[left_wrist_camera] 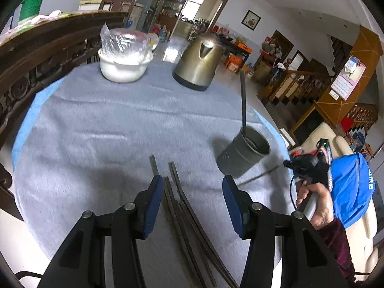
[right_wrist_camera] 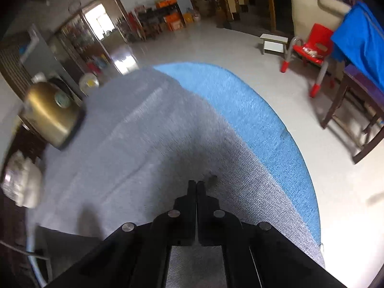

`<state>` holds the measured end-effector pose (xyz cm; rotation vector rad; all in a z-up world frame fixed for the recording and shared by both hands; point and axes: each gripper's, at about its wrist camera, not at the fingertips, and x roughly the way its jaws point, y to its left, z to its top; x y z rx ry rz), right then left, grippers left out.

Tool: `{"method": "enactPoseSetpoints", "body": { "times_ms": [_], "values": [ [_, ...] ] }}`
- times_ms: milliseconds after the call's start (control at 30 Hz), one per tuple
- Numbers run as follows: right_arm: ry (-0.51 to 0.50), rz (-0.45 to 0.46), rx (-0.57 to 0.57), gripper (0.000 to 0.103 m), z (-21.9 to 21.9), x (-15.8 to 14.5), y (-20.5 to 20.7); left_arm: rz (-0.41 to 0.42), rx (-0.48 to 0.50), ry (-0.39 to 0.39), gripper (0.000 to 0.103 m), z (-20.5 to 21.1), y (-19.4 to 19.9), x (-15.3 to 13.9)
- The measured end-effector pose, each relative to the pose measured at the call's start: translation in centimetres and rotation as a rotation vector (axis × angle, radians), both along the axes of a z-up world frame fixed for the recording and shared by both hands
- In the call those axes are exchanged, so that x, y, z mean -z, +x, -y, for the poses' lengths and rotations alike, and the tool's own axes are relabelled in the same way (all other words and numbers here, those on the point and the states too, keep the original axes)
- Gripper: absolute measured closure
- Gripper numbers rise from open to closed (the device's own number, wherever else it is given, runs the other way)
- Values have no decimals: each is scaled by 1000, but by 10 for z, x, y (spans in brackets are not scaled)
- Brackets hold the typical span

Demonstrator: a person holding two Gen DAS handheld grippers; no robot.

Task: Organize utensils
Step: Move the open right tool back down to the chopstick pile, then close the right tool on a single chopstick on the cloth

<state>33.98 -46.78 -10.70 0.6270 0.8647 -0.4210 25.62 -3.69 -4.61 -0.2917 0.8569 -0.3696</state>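
Note:
Several dark chopsticks (left_wrist_camera: 177, 204) lie side by side on the grey cloth (left_wrist_camera: 108, 124). My left gripper (left_wrist_camera: 192, 178) hangs just over them, open, and its blue pads (left_wrist_camera: 153, 199) touch nothing. A grey holder cup (left_wrist_camera: 240, 158) stands to the right with one long dark utensil (left_wrist_camera: 243, 100) upright in it. One more thin stick (left_wrist_camera: 259, 175) lies by the cup, near the tip of my right gripper (left_wrist_camera: 288, 163), which a hand holds. In the right wrist view the right gripper (right_wrist_camera: 196, 183) is shut, low over the cloth; I see nothing between its fingers.
A brass-coloured kettle (left_wrist_camera: 199, 64) and a white bowl with a plastic bag (left_wrist_camera: 122, 67) stand at the table's far side. A carved wooden chair back (left_wrist_camera: 36, 55) lines the left. The blue cloth edge (right_wrist_camera: 252, 110) marks the round table's rim; a red chair (right_wrist_camera: 314, 45) stands beyond.

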Motion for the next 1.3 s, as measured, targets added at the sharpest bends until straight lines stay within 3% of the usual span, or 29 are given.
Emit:
{"method": "enactPoseSetpoints", "body": {
  "times_ms": [167,367,533,833,967,1067,1100,1133,1167,1233,1300],
  "values": [
    [181,-64,18,100,17,9,-3,-12,23,9,51,7,-4,7],
    [163,-215,-9,100,8,24,24,-13,29,-6,51,2,-2,10],
    [63,-337,26,97,2,31,42,-29,23,-25,51,-10,2,15],
    [63,-396,60,96,2,36,72,-60,31,-45,51,-22,9,30],
    [12,-461,40,94,1,35,91,-68,30,-56,51,-26,10,32],
    [2,-469,14,77,-1,34,105,-76,27,-62,51,-28,10,35],
    [-4,-470,-13,64,-3,35,111,-80,28,-64,51,-29,11,36],
    [4,-470,-41,43,-6,35,117,-84,28,-65,51,-30,12,37],
    [13,-480,-77,36,-10,36,125,-88,30,-66,51,-30,13,38],
    [-21,-528,-94,33,-18,38,137,-90,32,-67,51,-32,15,38],
    [-4,-464,-71,34,-19,35,137,-89,30,-71,51,-34,16,38]
  ]
}}
